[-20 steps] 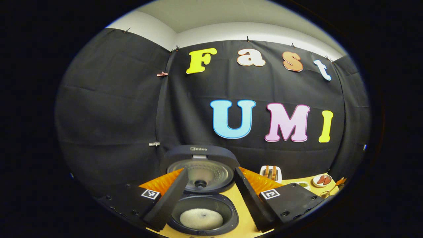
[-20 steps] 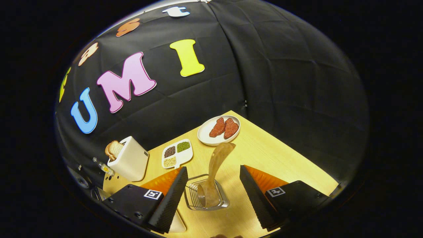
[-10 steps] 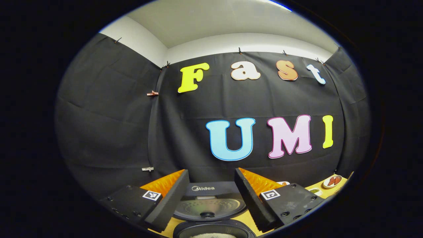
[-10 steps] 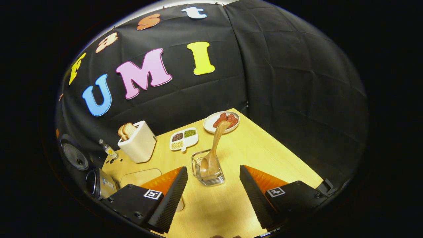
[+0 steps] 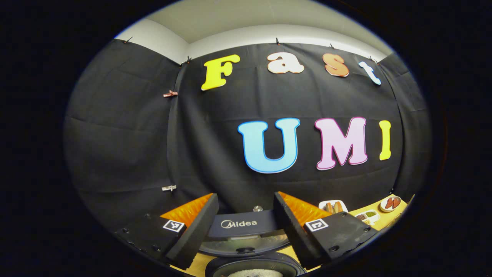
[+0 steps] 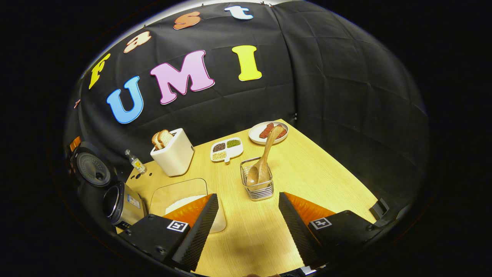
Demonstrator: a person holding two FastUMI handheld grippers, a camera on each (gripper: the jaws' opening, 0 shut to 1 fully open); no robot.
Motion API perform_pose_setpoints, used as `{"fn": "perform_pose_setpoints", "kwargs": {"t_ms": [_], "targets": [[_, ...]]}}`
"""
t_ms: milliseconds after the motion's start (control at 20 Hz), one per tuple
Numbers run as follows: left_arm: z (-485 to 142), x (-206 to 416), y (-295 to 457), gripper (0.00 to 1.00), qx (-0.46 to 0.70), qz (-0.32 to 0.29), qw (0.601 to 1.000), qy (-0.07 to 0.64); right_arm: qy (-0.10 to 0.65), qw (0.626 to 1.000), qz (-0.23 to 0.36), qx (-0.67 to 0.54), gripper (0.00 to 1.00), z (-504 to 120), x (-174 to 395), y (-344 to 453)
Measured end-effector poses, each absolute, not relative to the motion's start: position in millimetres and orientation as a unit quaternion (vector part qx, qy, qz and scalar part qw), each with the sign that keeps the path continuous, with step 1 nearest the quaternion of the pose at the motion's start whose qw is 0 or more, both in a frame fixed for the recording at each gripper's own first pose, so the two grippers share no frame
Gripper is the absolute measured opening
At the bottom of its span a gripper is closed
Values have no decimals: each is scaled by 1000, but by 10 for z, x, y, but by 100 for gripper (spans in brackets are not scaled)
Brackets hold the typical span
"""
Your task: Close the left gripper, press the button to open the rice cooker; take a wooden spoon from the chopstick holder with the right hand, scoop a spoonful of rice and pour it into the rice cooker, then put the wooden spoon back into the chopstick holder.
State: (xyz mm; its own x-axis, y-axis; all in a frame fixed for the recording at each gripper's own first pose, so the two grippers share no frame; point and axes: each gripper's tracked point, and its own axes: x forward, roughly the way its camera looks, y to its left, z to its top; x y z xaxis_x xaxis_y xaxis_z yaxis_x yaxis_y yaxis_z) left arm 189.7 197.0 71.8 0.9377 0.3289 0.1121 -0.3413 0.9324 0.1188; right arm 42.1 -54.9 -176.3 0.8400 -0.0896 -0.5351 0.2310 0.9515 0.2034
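left gripper view: my left gripper [image 5: 245,227] has its fingers spread, nothing between them. beyond them stands the dark grey rice cooker [image 5: 246,231], lid raised, with white rice [image 5: 253,273] in the black inner pot at the bottom edge. the lid front reads "midea". far right, on the pale wooden table [image 5: 384,219], sit a white toaster [image 5: 333,207] and a small white plate with red slices [image 5: 390,202]. against half a second ago, the view has tipped slightly down and the toaster shows more fully.

right gripper view: my right gripper [image 6: 248,227] is likewise spread and empty. the light brown wooden spoon [image 6: 263,161] stands bowl-down in the wire and glass chopstick holder [image 6: 257,184], handle leaning toward the plate. a clear rice container [image 6: 180,200] lies just beside my left finger; a white divided dish of beans [image 6: 226,149] and a small bottle [image 6: 134,161] stand farther back. the holder now lies farther from my fingers than before.
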Motion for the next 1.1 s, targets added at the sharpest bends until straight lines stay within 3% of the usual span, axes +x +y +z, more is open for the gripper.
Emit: {"fn": "perform_pose_setpoints", "kwargs": {"t_ms": [600,1100], "targets": [[148,1156,1562,100,15,181,980,76,271,952,-57,128,99,-1796,545,-487],[-830,698,1344,100,-32,190,966,171,293,947,-34,129,99,-1921,436,-468]]}}
